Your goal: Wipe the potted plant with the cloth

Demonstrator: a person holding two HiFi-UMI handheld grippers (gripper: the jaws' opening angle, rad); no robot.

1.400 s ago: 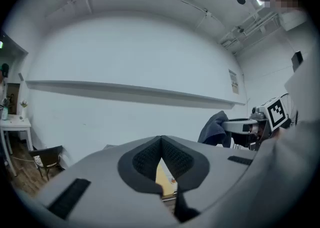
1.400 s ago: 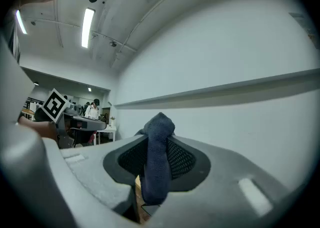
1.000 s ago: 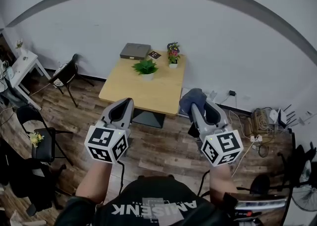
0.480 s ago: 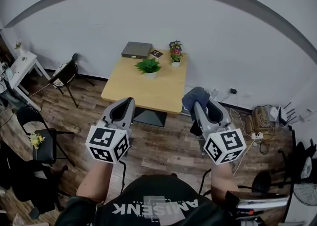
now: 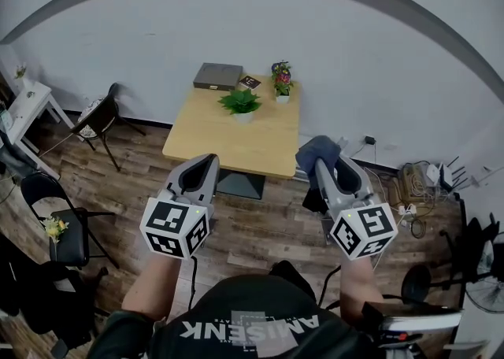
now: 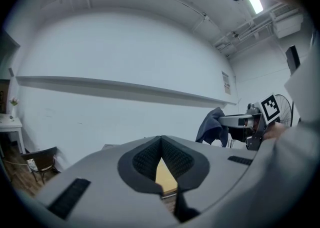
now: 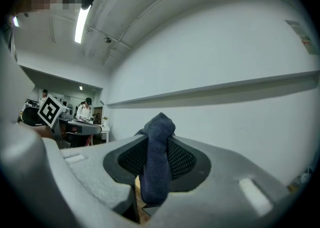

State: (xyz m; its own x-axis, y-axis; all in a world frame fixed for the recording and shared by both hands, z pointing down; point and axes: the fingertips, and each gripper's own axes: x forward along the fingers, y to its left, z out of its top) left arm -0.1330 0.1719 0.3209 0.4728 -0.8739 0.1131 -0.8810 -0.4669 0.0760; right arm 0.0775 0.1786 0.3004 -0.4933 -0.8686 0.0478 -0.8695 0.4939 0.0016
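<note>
Wooden table on plank floor. All items sit at the far end: grey box far left, flower pot far right, dark card between them, green plant just nearer, mid-width.

A plant stands on the table's far half, box behind it left, flowers right; chair left of table.

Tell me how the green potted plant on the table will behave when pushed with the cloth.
The green potted plant looks small, with a narrow white pot under wide leaves, so it probably slides or tips on the smooth table if pushed hard. Its leaves likely bend easily. The cloth, drooping from the right gripper, seems soft and floppy.
</note>
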